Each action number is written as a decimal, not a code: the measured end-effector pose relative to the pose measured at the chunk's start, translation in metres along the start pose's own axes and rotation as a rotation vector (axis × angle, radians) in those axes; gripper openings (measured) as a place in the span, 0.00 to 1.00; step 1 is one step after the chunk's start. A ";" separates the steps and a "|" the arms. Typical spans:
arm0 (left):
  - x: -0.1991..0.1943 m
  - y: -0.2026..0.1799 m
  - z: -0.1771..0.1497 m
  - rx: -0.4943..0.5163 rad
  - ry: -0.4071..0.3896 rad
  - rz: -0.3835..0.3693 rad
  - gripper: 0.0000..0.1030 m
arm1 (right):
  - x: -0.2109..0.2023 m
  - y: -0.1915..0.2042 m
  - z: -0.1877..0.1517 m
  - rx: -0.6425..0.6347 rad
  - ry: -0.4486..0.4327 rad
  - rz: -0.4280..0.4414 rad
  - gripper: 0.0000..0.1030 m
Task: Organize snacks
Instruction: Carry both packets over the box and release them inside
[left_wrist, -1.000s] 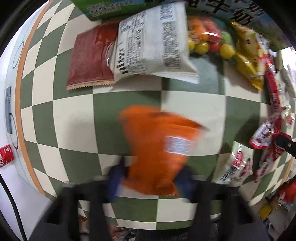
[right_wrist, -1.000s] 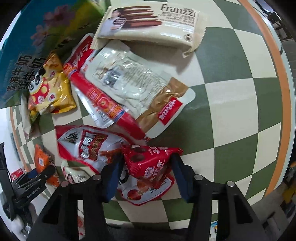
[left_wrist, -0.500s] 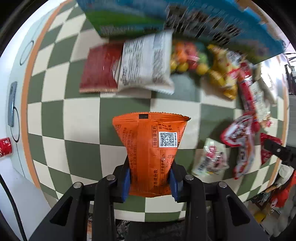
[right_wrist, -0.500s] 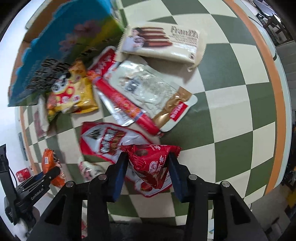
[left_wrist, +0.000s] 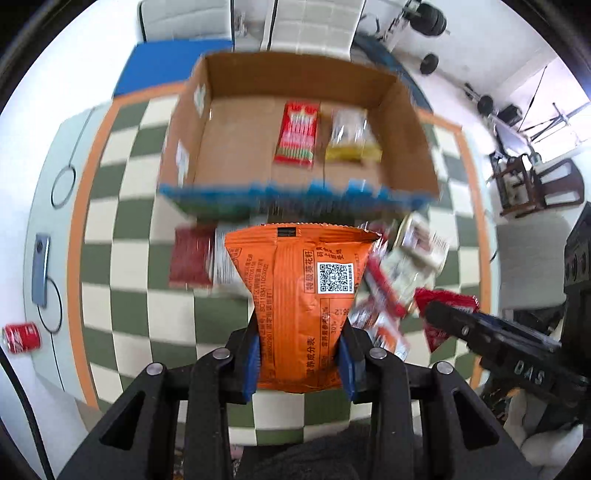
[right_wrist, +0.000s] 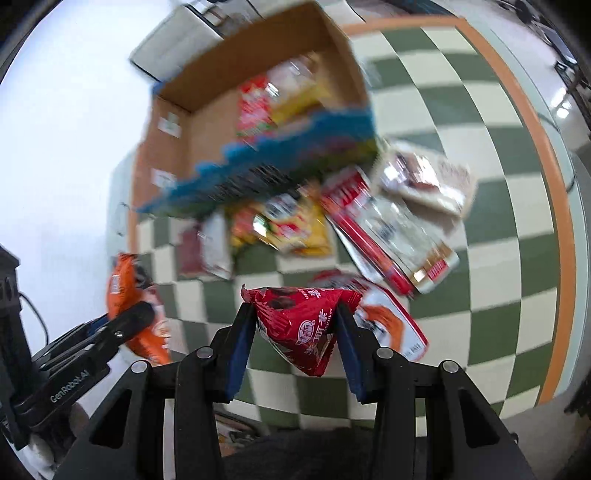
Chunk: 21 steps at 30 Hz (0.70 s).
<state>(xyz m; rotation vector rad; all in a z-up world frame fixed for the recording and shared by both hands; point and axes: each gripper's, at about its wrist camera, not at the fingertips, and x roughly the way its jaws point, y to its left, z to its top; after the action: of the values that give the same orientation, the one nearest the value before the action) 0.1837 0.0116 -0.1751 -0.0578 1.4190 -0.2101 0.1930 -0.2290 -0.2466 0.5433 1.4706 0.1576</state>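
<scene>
My left gripper is shut on the lower end of an orange snack packet, which hangs clear above the checked table. My right gripper is shut on a red triangular snack packet, also lifted off the table. In the right wrist view the left gripper with its orange packet shows at the lower left. Beyond both stands an open cardboard box with a blue printed front. Inside it lie a red pack and a yellow pack.
Several loose snack packs lie on the table in front of the box, blurred. A red can and a phone sit at the table's left edge. Chairs and equipment stand on the floor to the right.
Both grippers have risen with their packets and tilted forward. The inside of the box, hidden earlier, has come into view, and the table looks farther away.
</scene>
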 end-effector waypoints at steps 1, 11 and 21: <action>-0.004 -0.002 0.013 0.009 -0.010 0.005 0.30 | -0.006 0.008 0.006 -0.010 -0.011 0.015 0.45; 0.011 0.021 0.127 -0.015 0.002 0.039 0.30 | -0.031 0.056 0.111 -0.077 -0.129 0.008 0.45; 0.078 0.038 0.222 -0.032 0.122 0.098 0.31 | 0.014 0.027 0.234 0.032 -0.114 -0.063 0.45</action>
<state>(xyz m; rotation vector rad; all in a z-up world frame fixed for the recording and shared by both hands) 0.4170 0.0162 -0.2235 -0.0016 1.5429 -0.1117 0.4275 -0.2581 -0.2459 0.5229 1.3793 0.0531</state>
